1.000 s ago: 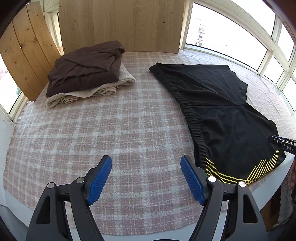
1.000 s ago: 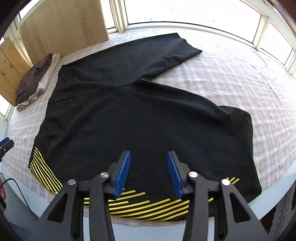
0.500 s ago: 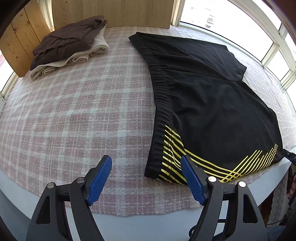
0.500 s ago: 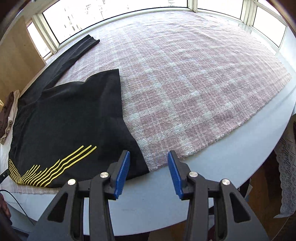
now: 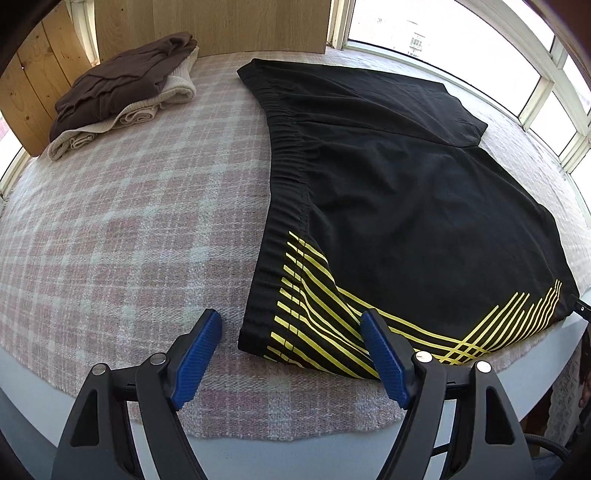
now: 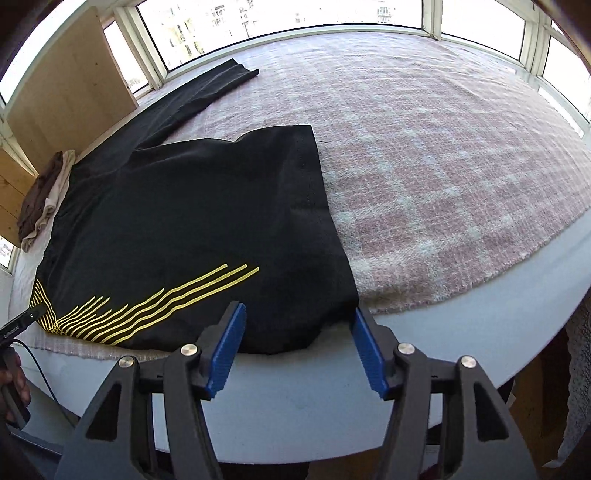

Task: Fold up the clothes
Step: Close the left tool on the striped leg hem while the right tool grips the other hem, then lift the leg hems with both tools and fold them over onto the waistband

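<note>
Black shorts (image 5: 406, 203) with yellow stripes lie flat on the plaid blanket, waistband to the left. My left gripper (image 5: 291, 325) is open, tilted down over the near waistband corner, which lies between its blue pads (image 5: 199, 343) without being pressed. In the right wrist view the shorts (image 6: 184, 221) end in a leg hem at the table's front edge. My right gripper (image 6: 297, 314) straddles that near hem corner; its jaws are opening and the pads (image 6: 365, 350) stand clear of the cloth.
A folded brown and cream stack (image 5: 122, 81) sits at the back left, by wooden boards (image 5: 207, 22). The pink plaid blanket (image 6: 443, 147) covers a white table (image 6: 480, 332) ringed by windows. The other gripper's tip (image 6: 22, 323) shows at the left edge.
Both grippers came to the shorts' near edge: the left shifted right and down to the waistband corner, the right swung over to the leg hem corner. The right jaws widened.
</note>
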Demonstrator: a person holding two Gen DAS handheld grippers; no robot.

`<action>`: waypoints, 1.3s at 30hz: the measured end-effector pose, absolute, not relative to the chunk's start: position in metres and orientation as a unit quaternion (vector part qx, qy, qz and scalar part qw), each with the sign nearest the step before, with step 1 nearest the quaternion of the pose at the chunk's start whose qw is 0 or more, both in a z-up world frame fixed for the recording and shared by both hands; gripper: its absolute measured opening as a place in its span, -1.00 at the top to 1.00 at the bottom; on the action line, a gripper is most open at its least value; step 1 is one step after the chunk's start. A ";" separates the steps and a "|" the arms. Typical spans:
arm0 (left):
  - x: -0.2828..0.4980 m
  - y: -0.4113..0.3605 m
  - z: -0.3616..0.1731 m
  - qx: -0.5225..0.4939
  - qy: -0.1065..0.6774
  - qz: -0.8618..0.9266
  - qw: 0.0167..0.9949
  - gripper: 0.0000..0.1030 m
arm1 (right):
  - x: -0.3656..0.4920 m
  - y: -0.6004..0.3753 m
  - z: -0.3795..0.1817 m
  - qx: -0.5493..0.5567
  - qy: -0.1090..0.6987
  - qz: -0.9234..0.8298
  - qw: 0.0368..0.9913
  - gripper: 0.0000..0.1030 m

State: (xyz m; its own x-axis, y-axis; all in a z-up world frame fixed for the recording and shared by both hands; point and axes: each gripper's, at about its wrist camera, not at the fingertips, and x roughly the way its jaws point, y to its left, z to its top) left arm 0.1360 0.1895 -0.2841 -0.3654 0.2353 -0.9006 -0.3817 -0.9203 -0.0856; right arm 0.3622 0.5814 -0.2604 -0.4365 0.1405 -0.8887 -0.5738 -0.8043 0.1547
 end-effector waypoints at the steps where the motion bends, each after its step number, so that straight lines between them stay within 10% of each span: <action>1: 0.136 0.188 -0.284 -0.530 0.065 0.825 0.187 -0.39 | 0.360 0.581 -0.260 -0.486 0.220 0.818 0.215 0.03; 3: 0.134 0.186 -0.283 -0.526 0.063 0.828 0.183 -0.15 | 0.357 0.584 -0.261 -0.489 0.223 0.818 0.207 0.69; 5: 0.131 0.183 -0.281 -0.525 0.063 0.829 0.182 0.40 | 0.354 0.592 -0.265 -0.487 0.242 0.815 0.200 0.76; 8: 0.126 0.180 -0.280 -0.529 0.049 0.825 0.191 0.53 | 0.346 0.594 -0.267 -0.488 0.244 0.815 0.194 0.85; 39: 0.046 0.216 -0.211 -0.463 -0.038 0.855 0.228 0.55 | 0.203 0.625 -0.176 -0.379 0.207 0.890 0.148 0.90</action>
